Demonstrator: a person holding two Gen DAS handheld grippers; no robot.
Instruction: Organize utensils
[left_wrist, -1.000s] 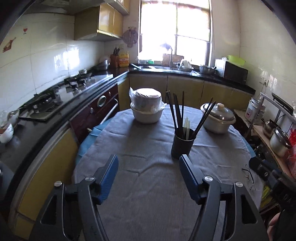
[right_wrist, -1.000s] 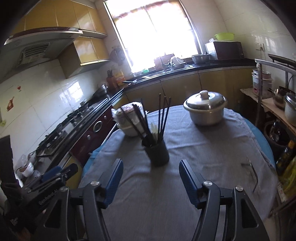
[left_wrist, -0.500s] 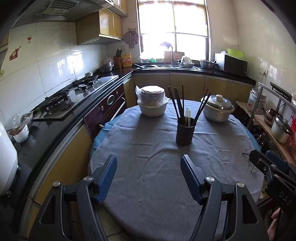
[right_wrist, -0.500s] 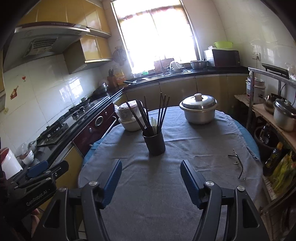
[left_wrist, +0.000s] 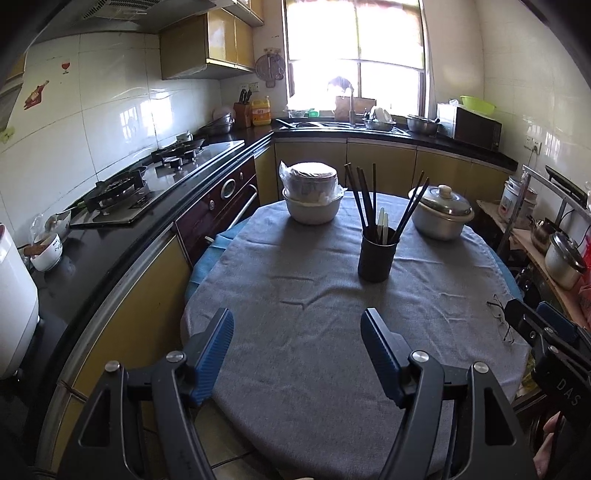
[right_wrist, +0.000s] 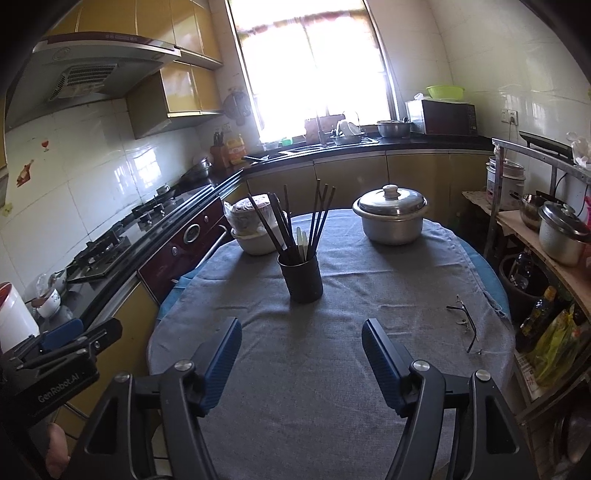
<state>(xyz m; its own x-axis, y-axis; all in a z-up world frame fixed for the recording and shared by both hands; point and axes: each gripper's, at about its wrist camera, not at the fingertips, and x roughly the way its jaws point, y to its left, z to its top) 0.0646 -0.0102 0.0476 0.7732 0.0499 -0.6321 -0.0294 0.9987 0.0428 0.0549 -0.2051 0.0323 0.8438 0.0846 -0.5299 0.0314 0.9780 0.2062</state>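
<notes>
Above table edge: left gripper (left_wrist: 297, 325), right gripper (right_wrist: 301, 334) angled down, spread, nothing between.

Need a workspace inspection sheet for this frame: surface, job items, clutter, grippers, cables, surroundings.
Surface: round table under a grey cloth, mildly wrinkled.
Job's things: black utensil holder upright near the table's middle, with dark chopsticks and pale utensils standing in it. No loose utensils seen on the cloth.
Clutter: stacked bowls in plastic wrap, lidded metal pot, eyeglasses near the right edge.
Grippers: left gripper open, nothing between its pads; right gripper open, nothing between its pads. Both are short of the holder.
Cables: nothing seen on the table.
Surroundings: gas stove and counter to the left, window ahead, shelf with pots to the right.
</notes>
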